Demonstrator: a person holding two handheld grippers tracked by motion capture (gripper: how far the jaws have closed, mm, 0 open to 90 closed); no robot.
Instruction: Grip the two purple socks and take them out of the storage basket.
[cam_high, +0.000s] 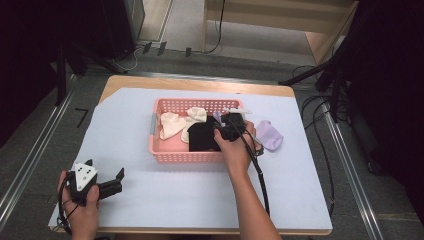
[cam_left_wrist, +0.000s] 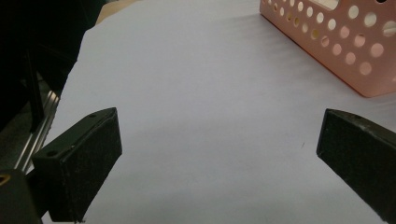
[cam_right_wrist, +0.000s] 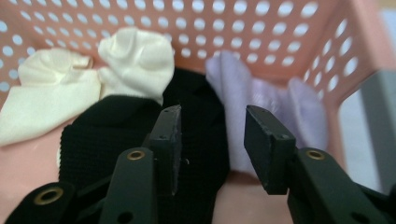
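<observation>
A pink perforated basket (cam_high: 185, 157) sits mid-table on a white sheet. It holds two cream socks (cam_high: 172, 125) (cam_right_wrist: 135, 58), a black sock (cam_high: 202, 136) (cam_right_wrist: 112, 126) and a lilac sock (cam_right_wrist: 261, 88) against the right wall. My right gripper (cam_high: 221, 131) (cam_right_wrist: 212, 135) reaches into the basket just above the black sock. Its jaws stand apart with nothing between them. Another lilac sock (cam_high: 270, 135) lies on the sheet right of the basket. My left gripper (cam_high: 106, 169) (cam_left_wrist: 217, 154) rests wide open and empty near the front left of the sheet.
The white sheet (cam_high: 175, 195) covers most of the wooden table. In the left gripper view, the basket's corner (cam_left_wrist: 345, 51) lies ahead to the right. Metal rails (cam_high: 30, 150) run along both sides of the table, and cables (cam_high: 320, 115) lie at the right.
</observation>
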